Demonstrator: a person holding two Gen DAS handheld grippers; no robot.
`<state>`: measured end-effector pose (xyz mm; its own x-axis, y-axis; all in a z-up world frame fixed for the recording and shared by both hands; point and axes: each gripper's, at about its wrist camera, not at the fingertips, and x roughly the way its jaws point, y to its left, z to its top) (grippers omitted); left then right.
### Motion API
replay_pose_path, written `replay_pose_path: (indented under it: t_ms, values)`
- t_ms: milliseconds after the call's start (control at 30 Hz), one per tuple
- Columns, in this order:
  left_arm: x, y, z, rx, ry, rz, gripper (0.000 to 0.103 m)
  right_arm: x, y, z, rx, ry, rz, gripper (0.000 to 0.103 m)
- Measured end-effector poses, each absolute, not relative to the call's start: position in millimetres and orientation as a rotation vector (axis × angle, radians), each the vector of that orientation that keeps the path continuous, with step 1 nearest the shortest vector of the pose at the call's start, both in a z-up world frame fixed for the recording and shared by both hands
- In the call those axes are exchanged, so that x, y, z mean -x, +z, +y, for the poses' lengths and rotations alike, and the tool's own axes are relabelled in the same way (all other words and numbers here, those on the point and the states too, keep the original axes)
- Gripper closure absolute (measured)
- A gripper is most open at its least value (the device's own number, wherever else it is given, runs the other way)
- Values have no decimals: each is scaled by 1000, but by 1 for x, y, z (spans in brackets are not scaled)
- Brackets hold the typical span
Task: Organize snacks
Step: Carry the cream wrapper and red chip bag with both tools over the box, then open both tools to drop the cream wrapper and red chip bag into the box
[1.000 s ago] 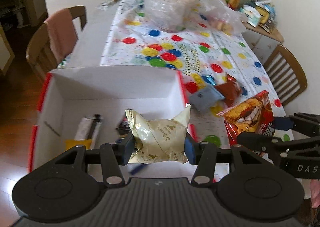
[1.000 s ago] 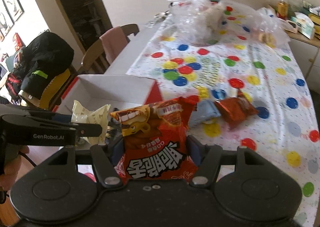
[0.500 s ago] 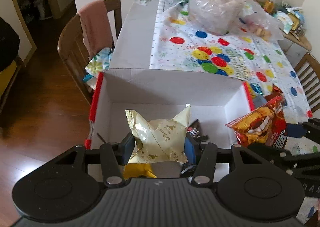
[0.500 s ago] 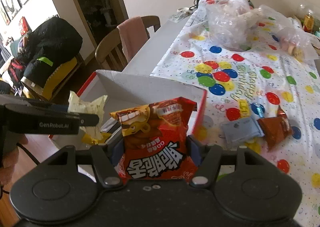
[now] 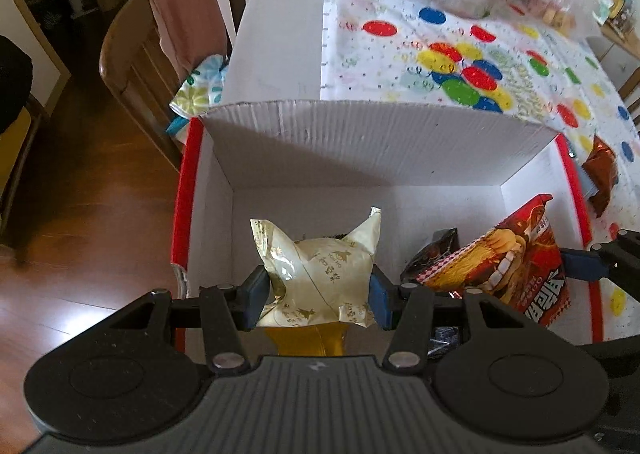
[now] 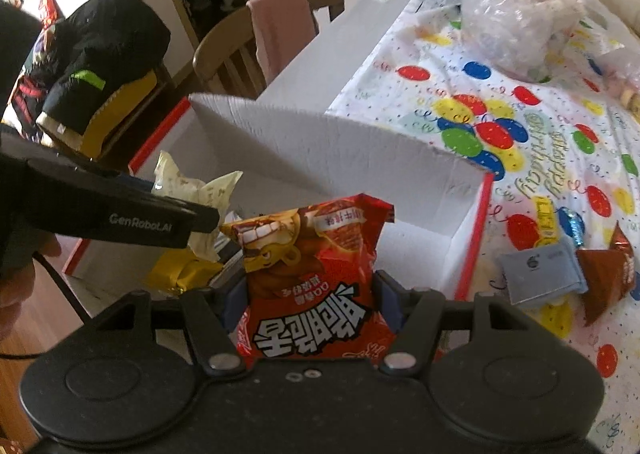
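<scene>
My left gripper [image 5: 318, 292] is shut on a pale gold snack packet [image 5: 320, 274], held above the inside of a white cardboard box with red edges [image 5: 372, 142]. My right gripper [image 6: 310, 298] is shut on a red snack bag [image 6: 316, 274], also over the box [image 6: 360, 150], to the right of the left one. The red bag [image 5: 508, 262] and the right gripper's fingers [image 5: 584, 266] show at the right of the left wrist view. The gold packet [image 6: 200, 190] shows behind the left gripper's finger [image 6: 120, 210]. A yellow packet [image 6: 180, 274] and a dark packet [image 5: 436, 250] lie in the box.
A grey-blue packet [image 6: 540, 270] and a brown packet [image 6: 608, 274] lie on the dotted tablecloth [image 6: 520, 102] right of the box. Clear plastic bags [image 6: 512, 10] sit at the far end. A wooden chair with a pink cloth [image 5: 176, 26] stands left of the table.
Both grippers have moved left and down with their snacks, from beside the box's right wall to over its inside. The box now fills the middle of both views.
</scene>
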<state>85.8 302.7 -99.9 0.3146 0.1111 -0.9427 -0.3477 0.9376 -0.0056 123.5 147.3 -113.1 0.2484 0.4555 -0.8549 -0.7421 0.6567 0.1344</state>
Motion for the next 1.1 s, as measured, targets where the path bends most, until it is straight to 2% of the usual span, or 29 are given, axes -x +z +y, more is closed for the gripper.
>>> replay_pose_path:
  t_ms: [267,700,867,1100]
  values:
    - [-97,-121,301,190,282,1304,50,-127,-130,157,357,825,1068,38]
    - [-99,-127,300,184,285,1330,48,-128,-137,161,356,829,1082,37]
    - [-95,-121,296,181,287,1306,41,-126,-134,158,348,834,1076,30]
    - [-86,-110,290,191,276,1261,41,-120,-125,151,324,840,1055,23]
